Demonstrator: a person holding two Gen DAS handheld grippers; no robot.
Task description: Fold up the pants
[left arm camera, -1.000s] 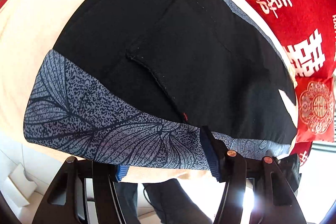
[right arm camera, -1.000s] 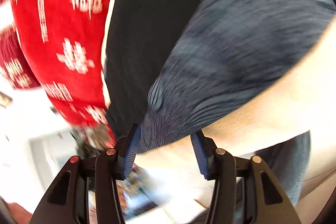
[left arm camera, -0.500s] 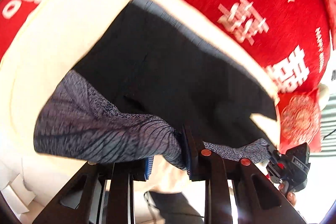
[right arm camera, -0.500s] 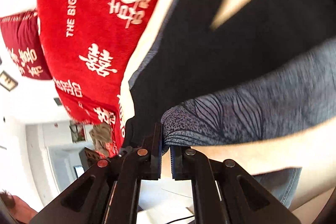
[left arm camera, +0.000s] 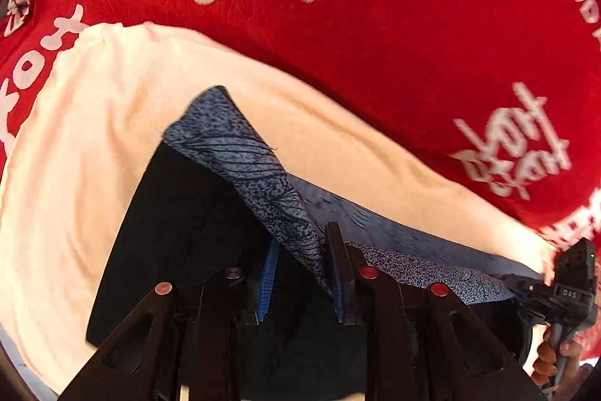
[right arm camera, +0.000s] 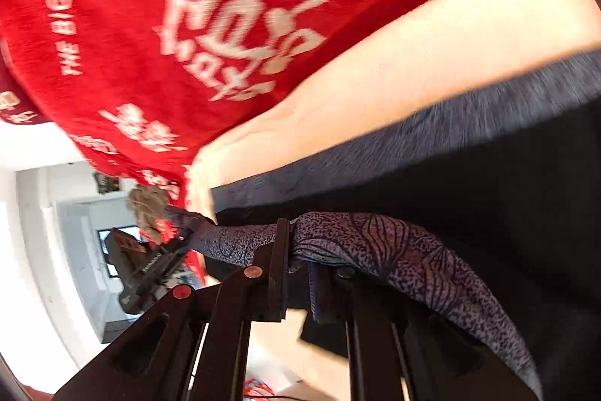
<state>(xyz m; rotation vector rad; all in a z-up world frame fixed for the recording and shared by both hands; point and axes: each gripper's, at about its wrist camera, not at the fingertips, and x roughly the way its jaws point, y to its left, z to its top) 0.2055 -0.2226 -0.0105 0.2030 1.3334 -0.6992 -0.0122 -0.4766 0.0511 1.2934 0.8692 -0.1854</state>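
Pants (left arm camera: 195,235) hem pinched both ends; left view alone shows hand (left arm camera: 550,359).

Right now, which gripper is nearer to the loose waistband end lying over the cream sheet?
Left. The left gripper clamps the waistband just below the loose end; the right gripper holds it far along.

Both wrist views close, facing along fingers; share pants (left arm camera: 263,175) hem, red cloth (right arm camera: 188,25).

red blanket (left arm camera: 375,36) with white lettering covers the far surface; cream sheet (left arm camera: 75,175) lies over it; white room with dark screen (right arm camera: 112,250) at left, blurred
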